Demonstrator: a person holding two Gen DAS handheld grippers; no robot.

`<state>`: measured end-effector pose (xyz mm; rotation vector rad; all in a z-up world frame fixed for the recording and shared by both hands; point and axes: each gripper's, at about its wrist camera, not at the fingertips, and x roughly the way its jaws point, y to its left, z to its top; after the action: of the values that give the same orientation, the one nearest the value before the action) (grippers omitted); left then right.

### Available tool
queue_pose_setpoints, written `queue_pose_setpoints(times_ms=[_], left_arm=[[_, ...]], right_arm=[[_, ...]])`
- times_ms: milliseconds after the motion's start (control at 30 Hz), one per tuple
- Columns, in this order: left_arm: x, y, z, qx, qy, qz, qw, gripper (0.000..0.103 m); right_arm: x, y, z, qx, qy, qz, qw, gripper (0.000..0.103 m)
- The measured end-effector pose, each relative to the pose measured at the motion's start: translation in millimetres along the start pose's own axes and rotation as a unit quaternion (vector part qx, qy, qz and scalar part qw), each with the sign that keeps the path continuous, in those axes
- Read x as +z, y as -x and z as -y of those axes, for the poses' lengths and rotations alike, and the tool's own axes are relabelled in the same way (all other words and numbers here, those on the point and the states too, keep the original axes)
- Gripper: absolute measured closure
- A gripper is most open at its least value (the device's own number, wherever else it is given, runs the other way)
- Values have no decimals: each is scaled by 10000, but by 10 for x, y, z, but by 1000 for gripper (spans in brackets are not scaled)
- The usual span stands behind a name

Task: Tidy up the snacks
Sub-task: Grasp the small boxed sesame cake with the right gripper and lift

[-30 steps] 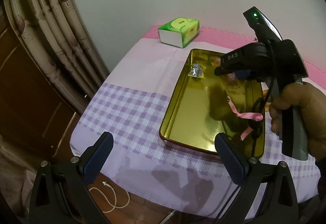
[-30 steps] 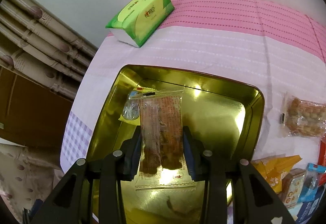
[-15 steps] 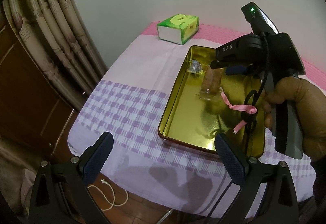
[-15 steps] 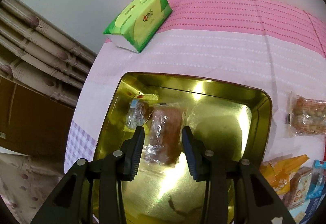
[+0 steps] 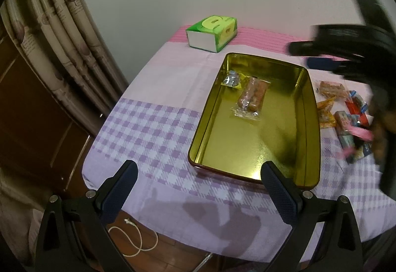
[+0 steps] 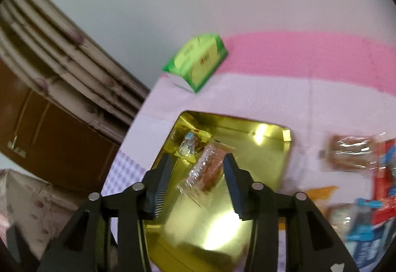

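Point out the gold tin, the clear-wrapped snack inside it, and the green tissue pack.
gold tin (image 5: 312, 108), left wrist view, right wall.
clear-wrapped snack (image 5: 252, 96), left wrist view, middle.
green tissue pack (image 5: 212, 33), left wrist view, top face.

Table (image 5: 153, 128), pink/purple check cloth. On it: gold tin (image 5: 308, 123) centre, green tissue box (image 5: 211, 33) far edge, loose snack packets (image 5: 346, 118) beside tin's right side.

The tin (image 5: 307, 128) gleams gold inside, with a dark red rim. The tablecloth (image 5: 153, 128) is lilac-and-white check nearby, plain pale pink further back, then striped bright pink. The tissue box (image 5: 212, 33) is green and yellow. One clear snack packet (image 5: 252, 98) shows orange-brown. The curtain (image 5: 61, 32) is beige.
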<state>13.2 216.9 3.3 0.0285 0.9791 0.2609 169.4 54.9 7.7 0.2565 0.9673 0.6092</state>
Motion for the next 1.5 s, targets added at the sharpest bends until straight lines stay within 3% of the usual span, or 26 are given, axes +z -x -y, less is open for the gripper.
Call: queue_pose_setpoints(times_ms=[67, 200, 367, 533, 1000, 1267, 1500], left_arm=[[-7, 18, 24, 11, -57, 41, 10000, 4], [-17, 47, 81, -2, -152, 68, 9999, 4], [-30, 79, 133, 16, -240, 82, 9997, 4], [-39, 106, 171, 92, -293, 150, 9994, 4], [-60, 119, 288, 171, -635, 252, 9975, 4], [-53, 75, 277, 149, -604, 178, 9979, 4], [-68, 87, 306, 155, -671, 220, 9974, 4]], right_arm=[[-114, 253, 102, -229, 266, 122, 9993, 51], [-425, 639, 391, -743, 601, 173, 9953, 49], [-773, 679, 516, -1337, 1302, -111, 9824, 49], [-900, 546, 508, -1364, 1768, -324, 9742, 50], [-713, 172, 812, -1489, 1321, -699, 9775, 51], [-680, -203, 893, -1788, 1375, -1333, 9651, 75], [-620, -205, 904, -1819, 1437, -1426, 9622, 76]])
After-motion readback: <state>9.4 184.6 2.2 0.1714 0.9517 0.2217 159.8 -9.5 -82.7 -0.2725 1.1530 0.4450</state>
